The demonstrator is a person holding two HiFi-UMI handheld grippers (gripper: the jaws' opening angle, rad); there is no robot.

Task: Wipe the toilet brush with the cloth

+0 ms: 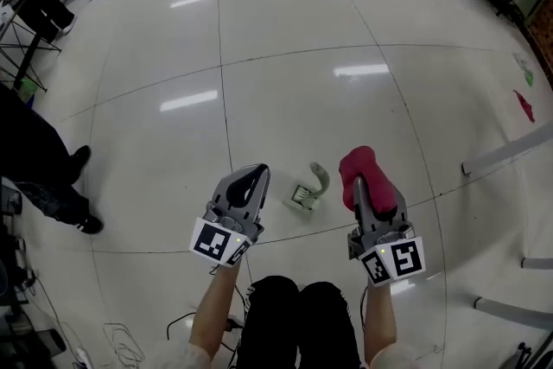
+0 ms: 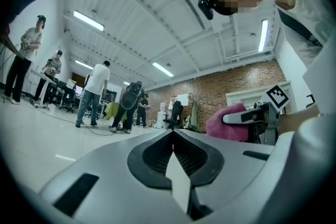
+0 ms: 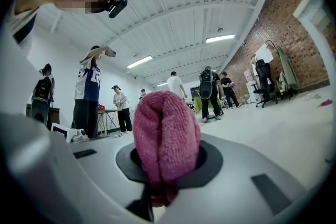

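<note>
**Two claws over a tiled floor, cloth in the right one**

Head view: I hold my left claw (image 1: 255, 173) and my right claw (image 1: 361, 186) out in front of me, side by side and apart, each with its marker cube towards me. The toilet brush (image 1: 309, 190) lies on the tiled floor (image 1: 285, 82) in the gap between the two claws, closer to the right one. Its pale head points towards me and its curved handle points away. Neither claw touches it.

Left gripper view: the jaws of my left claw (image 2: 172, 136) are fully closed, pad against pad, with nothing between them. To its right, the pink cloth (image 2: 226, 123) bulges from my right claw (image 2: 247, 117).

Right gripper view: my right claw (image 3: 167, 155) is clamped on the pink cloth (image 3: 167, 134). The cloth is gathered into a rounded, folded wad that stands out past the jaw tips and hides them. In the head view this wad (image 1: 363, 168) sits at the front of the claw, just right of the brush handle.

Beyond the claws, several people (image 2: 94, 92) stand at desks, and a brick wall (image 2: 231, 84) closes the room.
</note>
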